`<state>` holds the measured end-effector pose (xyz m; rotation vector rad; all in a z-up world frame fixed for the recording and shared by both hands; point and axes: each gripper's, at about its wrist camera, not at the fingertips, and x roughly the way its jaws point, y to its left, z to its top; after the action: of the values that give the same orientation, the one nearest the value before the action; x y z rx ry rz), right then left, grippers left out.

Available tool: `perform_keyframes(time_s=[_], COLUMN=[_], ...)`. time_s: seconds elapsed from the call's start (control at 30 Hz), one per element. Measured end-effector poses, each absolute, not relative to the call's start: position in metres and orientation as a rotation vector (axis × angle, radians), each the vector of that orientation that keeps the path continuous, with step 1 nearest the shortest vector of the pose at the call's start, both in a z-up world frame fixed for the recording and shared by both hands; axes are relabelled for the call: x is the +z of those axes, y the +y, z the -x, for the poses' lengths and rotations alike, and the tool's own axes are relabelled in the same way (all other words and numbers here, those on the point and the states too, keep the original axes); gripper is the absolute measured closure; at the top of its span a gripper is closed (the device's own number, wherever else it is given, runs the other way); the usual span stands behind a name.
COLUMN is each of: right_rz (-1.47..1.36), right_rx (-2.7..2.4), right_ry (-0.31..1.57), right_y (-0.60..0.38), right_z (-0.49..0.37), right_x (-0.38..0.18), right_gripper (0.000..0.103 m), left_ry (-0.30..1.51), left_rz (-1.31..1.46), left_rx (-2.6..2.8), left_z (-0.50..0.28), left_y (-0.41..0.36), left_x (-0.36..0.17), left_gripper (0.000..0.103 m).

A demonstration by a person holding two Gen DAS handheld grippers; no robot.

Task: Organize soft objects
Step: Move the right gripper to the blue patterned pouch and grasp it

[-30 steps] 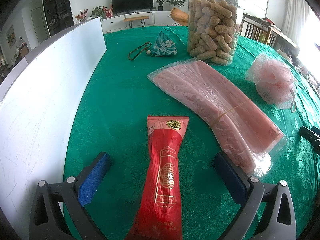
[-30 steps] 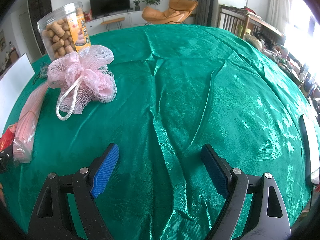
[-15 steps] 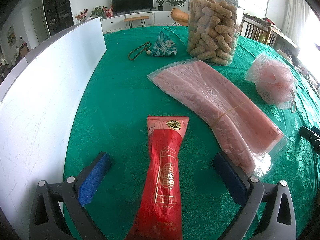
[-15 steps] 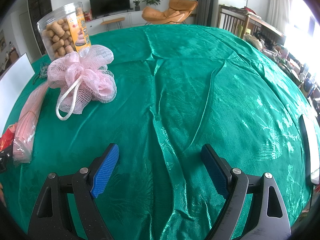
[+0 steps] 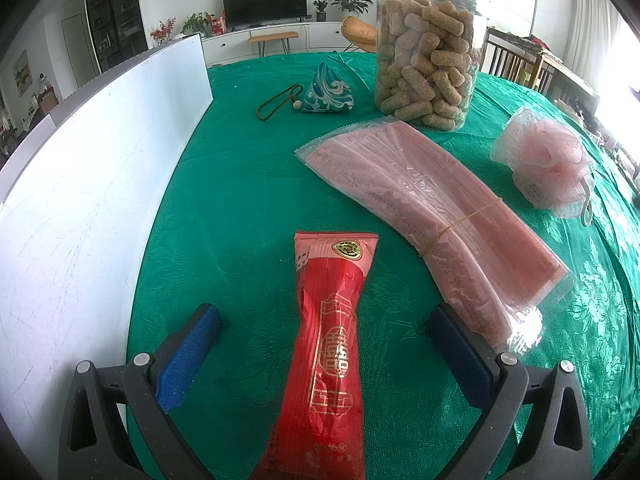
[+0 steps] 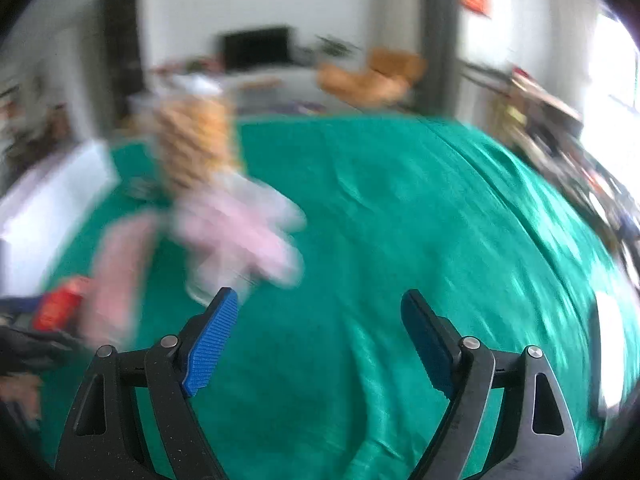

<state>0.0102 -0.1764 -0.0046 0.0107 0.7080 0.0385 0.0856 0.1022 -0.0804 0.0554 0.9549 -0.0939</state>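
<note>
In the left wrist view my left gripper (image 5: 320, 320) is open, low over the green cloth, with a long red packet (image 5: 328, 356) lying between its fingers, untouched. A clear bag of pink masks (image 5: 432, 204) lies to its right, and a pink mesh bath puff (image 5: 548, 164) farther right. A small teal cloth pouch (image 5: 328, 94) lies at the back. The right wrist view is motion-blurred. My right gripper (image 6: 320, 308) is open and empty; the pink puff (image 6: 240, 236) is just ahead and left of its left finger.
A white board (image 5: 80, 184) lies along the table's left side. A tall clear jar of brown snack rolls (image 5: 428, 52) stands at the back, also blurred in the right wrist view (image 6: 196, 140). A brown cord loop (image 5: 276, 102) lies beside the pouch.
My right gripper has swung quickly toward the pink puff, which now sits close to its left finger. The left gripper and the red packet have not moved.
</note>
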Motion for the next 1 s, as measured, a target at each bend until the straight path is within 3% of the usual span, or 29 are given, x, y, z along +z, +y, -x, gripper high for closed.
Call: perform_keyframes(time_s=[0.23,0.43,0.73,0.8,0.83,0.87,0.93,0.97,1.0], right_rz=[0.15,0.354,0.555,0.544,0.549,0.553,0.438,0.369,0.257], right_rx=[0.509,0.519,0.426,0.412,0.398,0.373,0.393,0.424,0.501], right_ry=[0.749,0.937,0.955,0.967,0.969,0.965,1.007,1.036,1.081], right_y=[-0.036,0.068,0.117,0.111,0.107,0.1,0.081,0.074,0.064], right_z=[-0.115,-0.206,-0.253,-0.255,-0.256,-0.255,-0.257,-0.259,-0.259], right_x=[0.05,-0.005,-0.054,-0.051,-0.047,-0.043,-0.03,-0.026,-0.019], right_gripper=[0.018,0.02,0.021,0.03,0.043,0.067,0.082,0.095,0.096], left_ry=[0.955,0.955,0.956,0.956,0.956,0.956,0.956,0.956,0.956], left_rz=[-0.054,-0.053,-0.051,-0.052,-0.051,-0.051,-0.051,-0.051,-0.051], left_rx=[-0.09,-0.089,-0.088,-0.088,-0.088,-0.088,-0.088,-0.088,-0.088], left_z=[-0.087,-0.087,-0.09,-0.09,-0.09,-0.089,-0.09,-0.089,-0.09], left_y=[0.101,0.101,0.1,0.1,0.1,0.1,0.1,0.1,0.1], left_x=[-0.08,-0.08,-0.08,-0.08,-0.08,-0.08,-0.08,-0.08,-0.08], left_gripper=[0.0,0.0,0.0,0.0,0.0,0.0,0.0,0.0,0.0])
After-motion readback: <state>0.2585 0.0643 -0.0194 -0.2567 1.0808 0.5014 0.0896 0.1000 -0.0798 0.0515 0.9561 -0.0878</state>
